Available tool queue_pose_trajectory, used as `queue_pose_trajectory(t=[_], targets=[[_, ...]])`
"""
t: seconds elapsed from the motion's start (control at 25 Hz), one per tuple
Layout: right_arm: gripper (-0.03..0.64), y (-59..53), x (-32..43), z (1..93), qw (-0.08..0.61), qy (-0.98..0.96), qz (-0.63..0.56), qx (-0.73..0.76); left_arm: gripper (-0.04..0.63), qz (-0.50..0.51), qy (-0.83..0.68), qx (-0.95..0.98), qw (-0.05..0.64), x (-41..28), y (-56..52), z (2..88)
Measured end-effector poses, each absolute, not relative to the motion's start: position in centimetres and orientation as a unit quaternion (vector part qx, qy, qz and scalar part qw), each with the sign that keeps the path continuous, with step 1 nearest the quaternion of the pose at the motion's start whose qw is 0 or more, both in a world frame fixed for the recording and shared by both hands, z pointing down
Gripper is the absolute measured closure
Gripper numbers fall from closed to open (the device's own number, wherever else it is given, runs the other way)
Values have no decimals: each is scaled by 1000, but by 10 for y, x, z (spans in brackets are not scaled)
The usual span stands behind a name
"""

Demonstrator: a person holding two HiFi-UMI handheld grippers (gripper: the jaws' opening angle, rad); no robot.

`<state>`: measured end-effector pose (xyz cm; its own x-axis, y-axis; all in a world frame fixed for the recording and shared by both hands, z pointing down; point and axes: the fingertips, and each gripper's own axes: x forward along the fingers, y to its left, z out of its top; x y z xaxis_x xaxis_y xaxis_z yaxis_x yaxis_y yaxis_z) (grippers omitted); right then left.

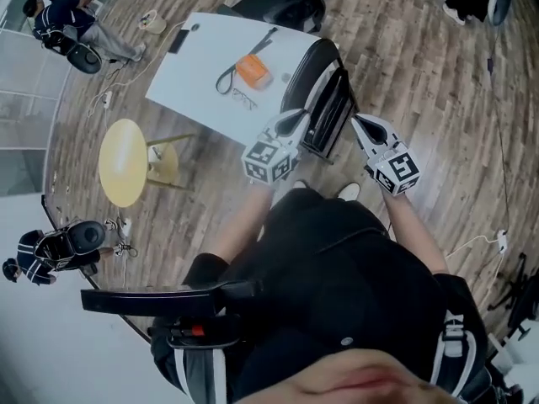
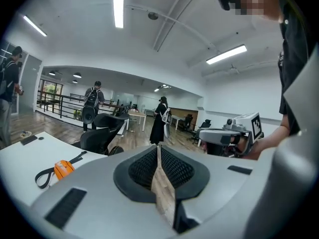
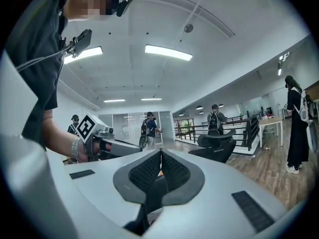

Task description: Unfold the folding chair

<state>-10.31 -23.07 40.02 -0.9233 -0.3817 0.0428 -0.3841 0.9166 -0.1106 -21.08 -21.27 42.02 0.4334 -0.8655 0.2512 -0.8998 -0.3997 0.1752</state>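
Closest to head cam: person's dark top and a black bracket (image 1: 168, 300) across the chest. One white shoe (image 1: 348, 191) shows just past it on the wood floor (image 1: 404, 57).

Next out, both forearms reach fwd, each w/ a tool. L gripper (image 1: 294, 121) has its marker cube nearest the body and its tip aimed at the chair. In its own view the pads are pressed together w/ nothing btwn them. R gripper (image 1: 357, 123) sits opp. it, also pressed together and empty in its own view. Each gripper view shows the other gripper off to the side.

Folding chair (image 1: 327, 91) is just ahead, btwn the two tips. It's black, folded flat, standing upright on the floor against the near corner of the white table (image 1: 202, 74). L tip overlaps the chair's edge from above; can't tell if it touches. R tip is near but apart.

On the table: orange tool w/ black strap (image 1: 252, 71), glasses (image 1: 244, 100) beside it, and a dark phone (image 1: 178, 40) at the far edge.

Left of the table is a yellow round stool (image 1: 123, 162). Beyond the table is a black office chair (image 1: 290, 7). Furthest out, a seated person (image 1: 63, 19) at top left and a 2nd person (image 1: 42, 255) at lower left.
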Motion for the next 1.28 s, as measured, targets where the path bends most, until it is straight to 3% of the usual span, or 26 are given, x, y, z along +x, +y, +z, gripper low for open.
queue_pose_trajectory(t=[0.28, 0.52, 0.72, 1.08, 1.2, 1.28], targets=[[609, -266, -126, 428, 11, -974, 98, 206, 584, 117, -541, 810, 195, -257, -257, 472], [609, -272, -153, 447, 32, -968, 120, 217, 437, 187, -546, 773, 263, -302, -289, 539], [609, -273, -158, 466, 50, -959, 144, 238, 378, 262, -539, 747, 288, -321, -308, 590], [609, -274, -144, 494, 69, -938, 177, 289, 377, 312, -508, 721, 353, -318, -326, 638], [609, -274, -135, 508, 84, -925, 195, 314, 466, 315, -500, 722, 360, -312, -324, 640], [609, -276, -129, 515, 90, -918, 206, 327, 473, 314, -502, 719, 364, -311, -325, 640]])
